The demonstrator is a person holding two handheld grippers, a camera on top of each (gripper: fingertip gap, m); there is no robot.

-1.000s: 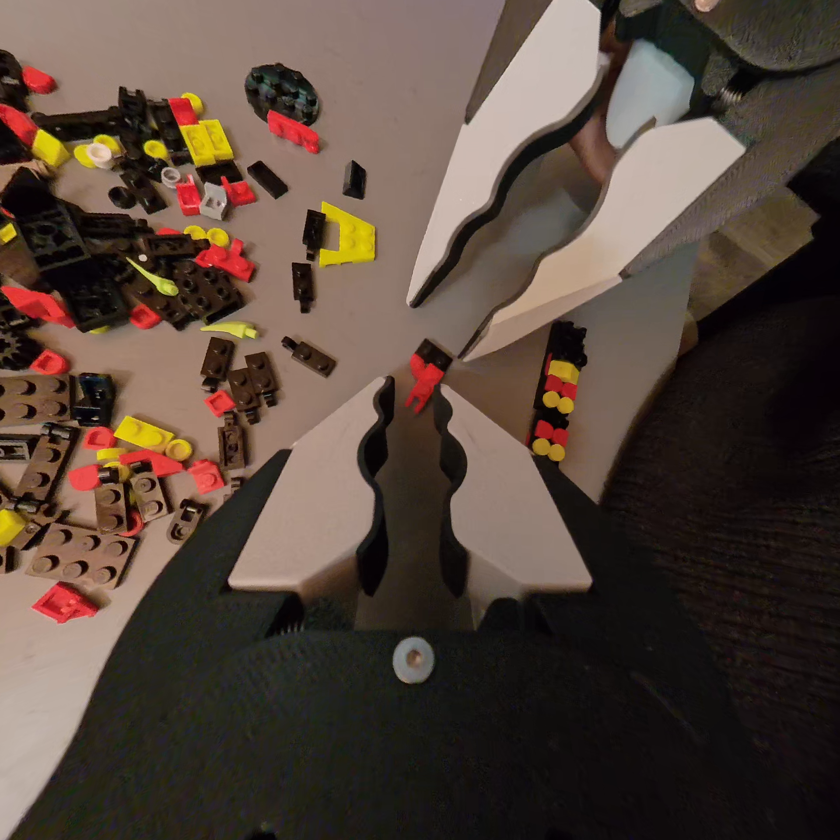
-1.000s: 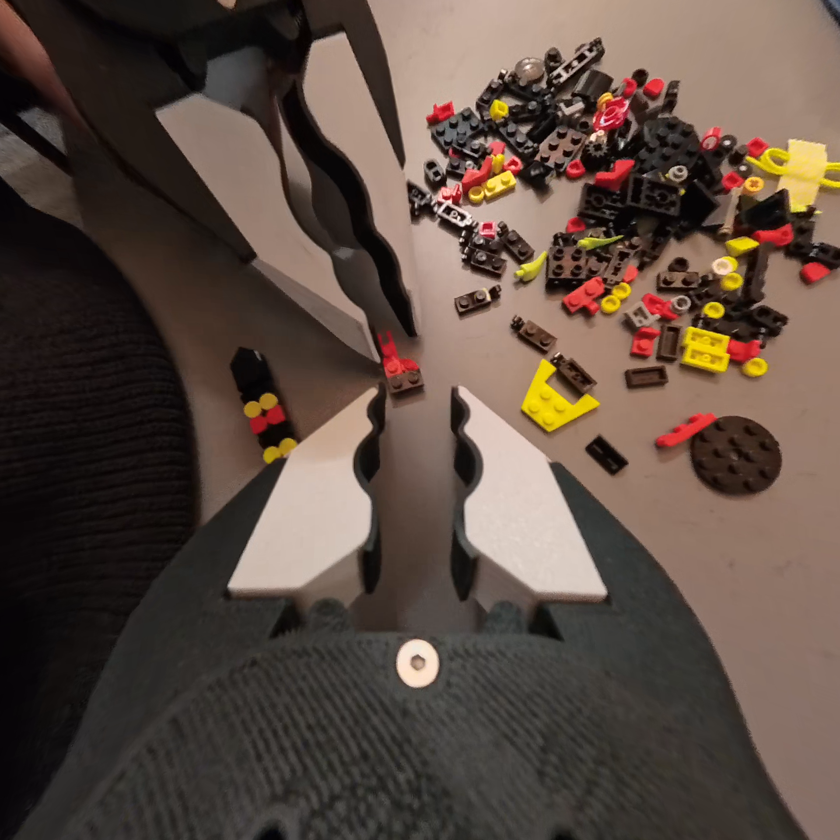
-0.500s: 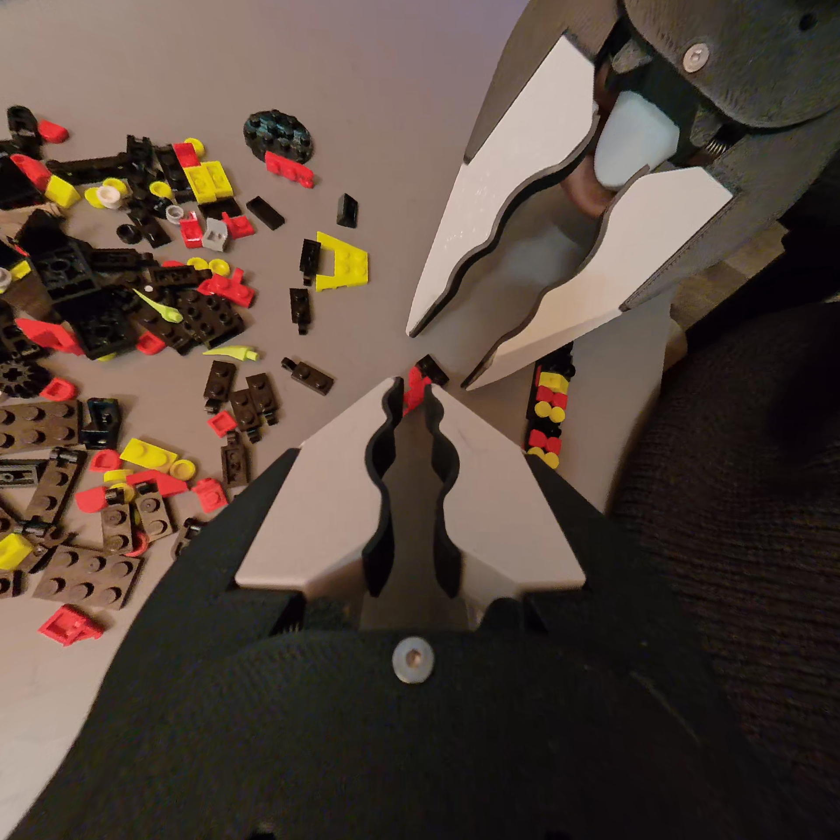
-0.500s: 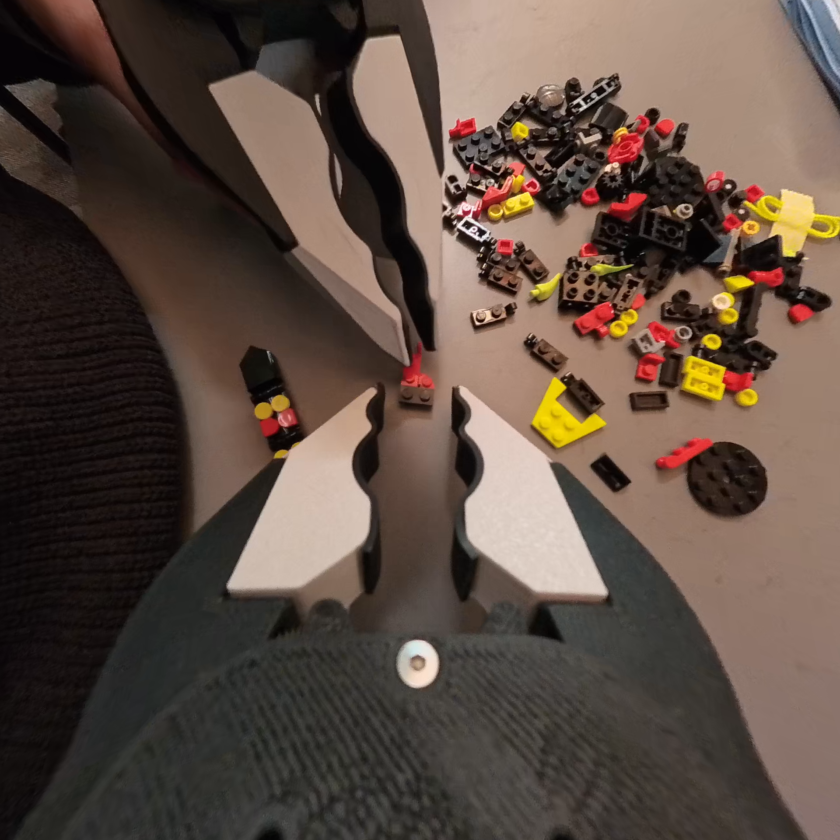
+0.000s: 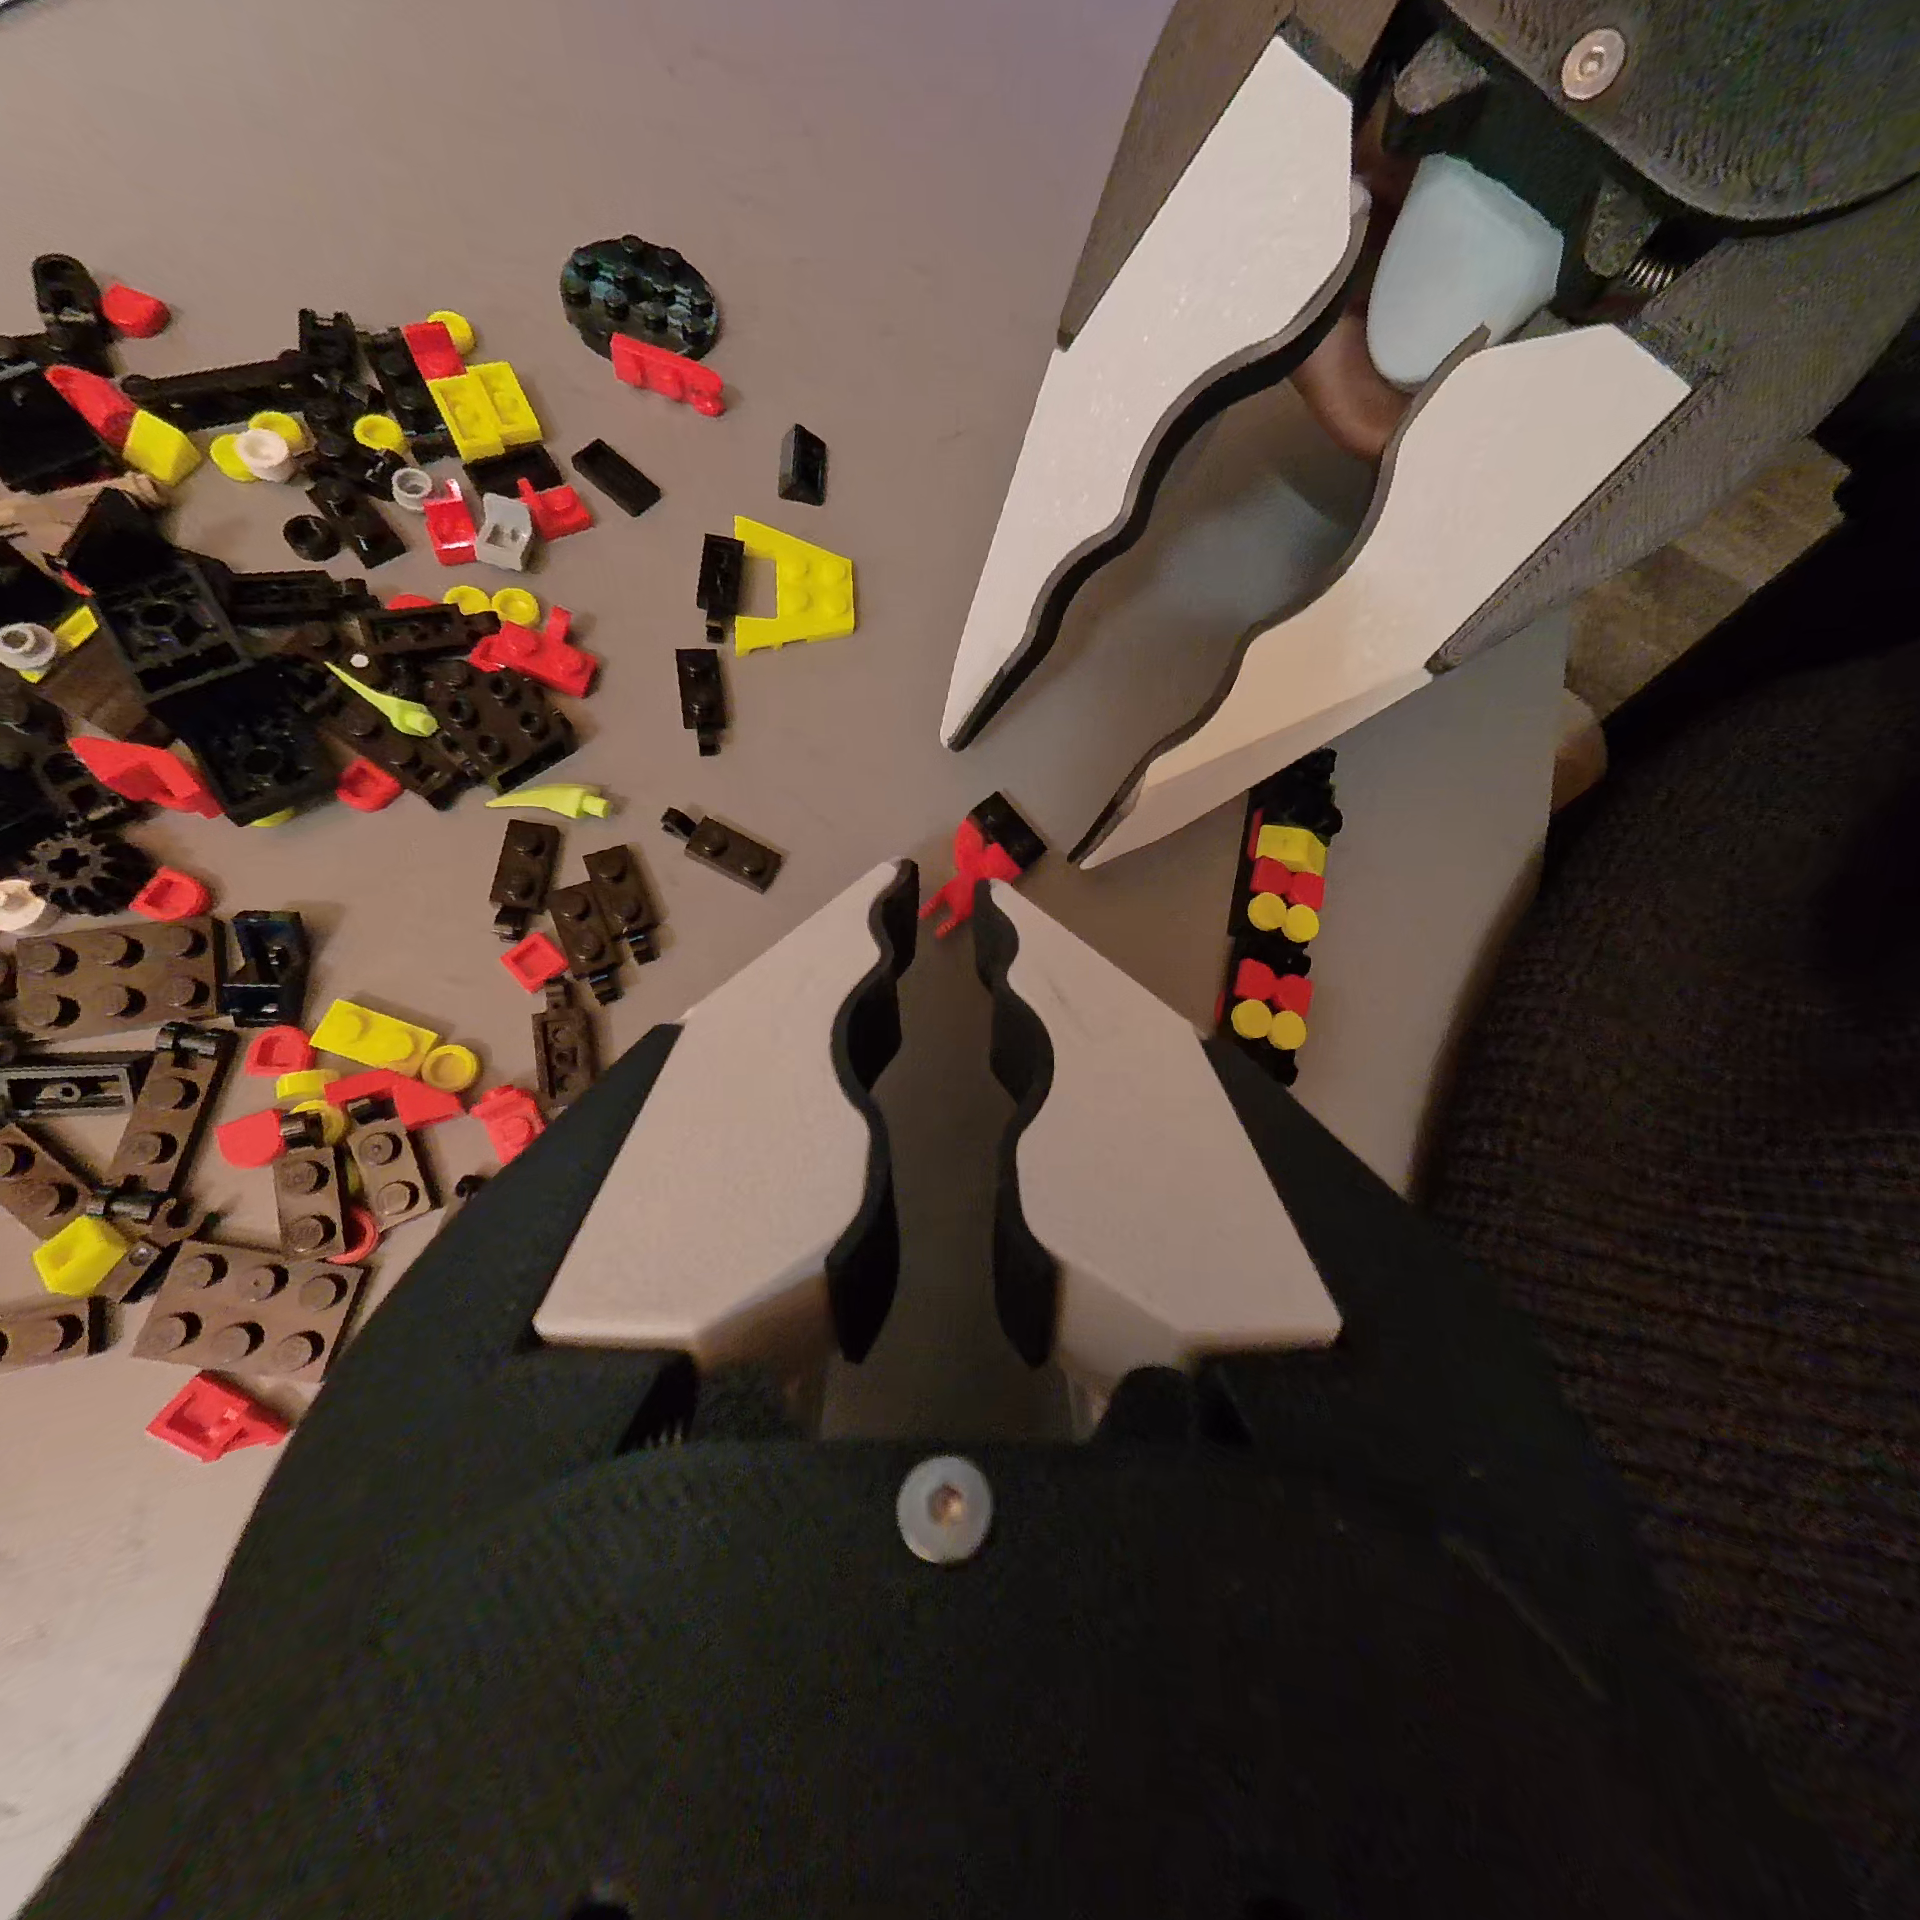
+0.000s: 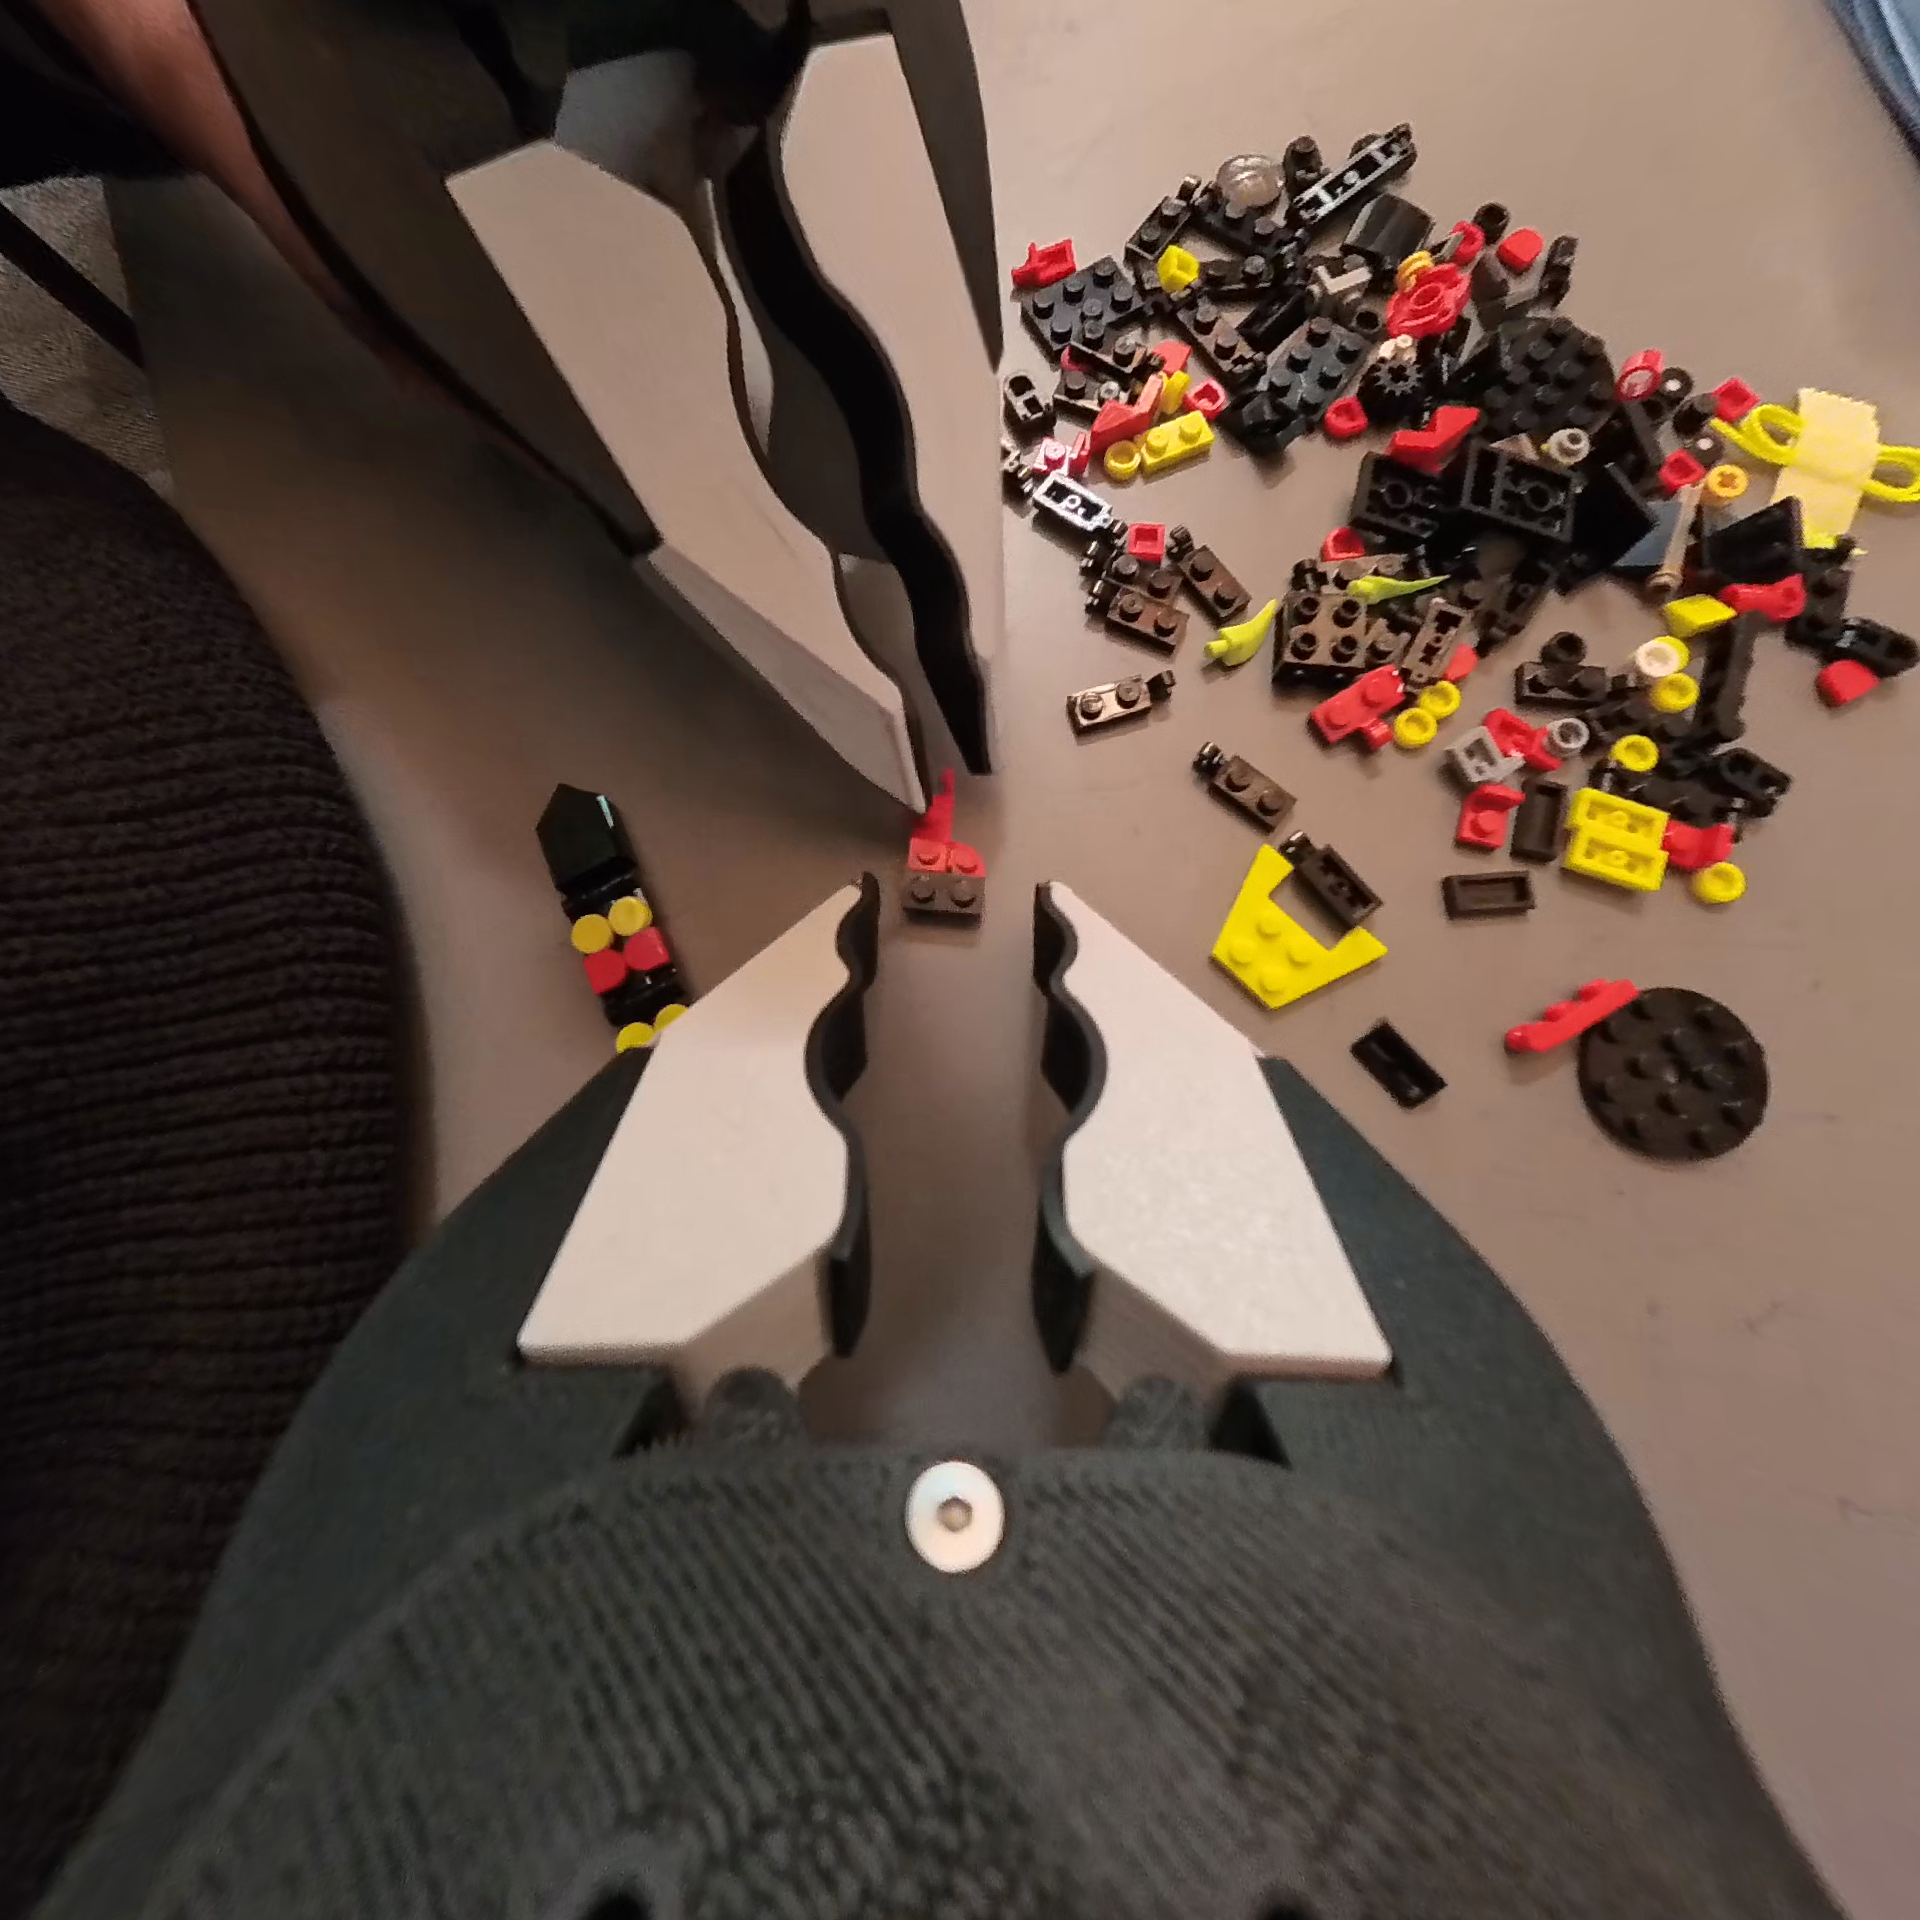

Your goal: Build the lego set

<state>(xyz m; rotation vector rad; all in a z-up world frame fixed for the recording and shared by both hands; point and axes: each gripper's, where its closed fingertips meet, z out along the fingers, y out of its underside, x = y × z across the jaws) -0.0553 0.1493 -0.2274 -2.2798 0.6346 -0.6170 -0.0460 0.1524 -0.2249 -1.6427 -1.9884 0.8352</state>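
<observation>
lego piece caught between two claws

lego work centres on a small red-and-black piece [image 5: 987, 847] lying on the grey table [image 5: 831, 156], at the middle of both views. in the left wrist view the left claw [image 5: 943, 891] points up from the bottom of the frame with its tips nearly together; the red prong of the piece reaches into the narrow gap, but whether the tips pinch it i cannot tell. the right claw [image 5: 1013, 800] comes down from the upper right, spread open, its tips on either side of the black end of the piece.

in the right wrist view the right claw [image 6: 951, 894] is plainly open, the piece [image 6: 943, 873] just ahead of the gap. the two tools meet head-on, probably so one can steady the piece while the other takes hold.

a finished strip of black, red and yellow bricks [image 5: 1276, 925] lies at the right, near the table edge, likely set aside to keep it clear of the loose heap of bricks [image 5: 260, 707] filling the left half. a yellow wedge plate [image 5: 800, 592] and a black round plate [image 5: 639, 296] lie between heap and claws.
</observation>
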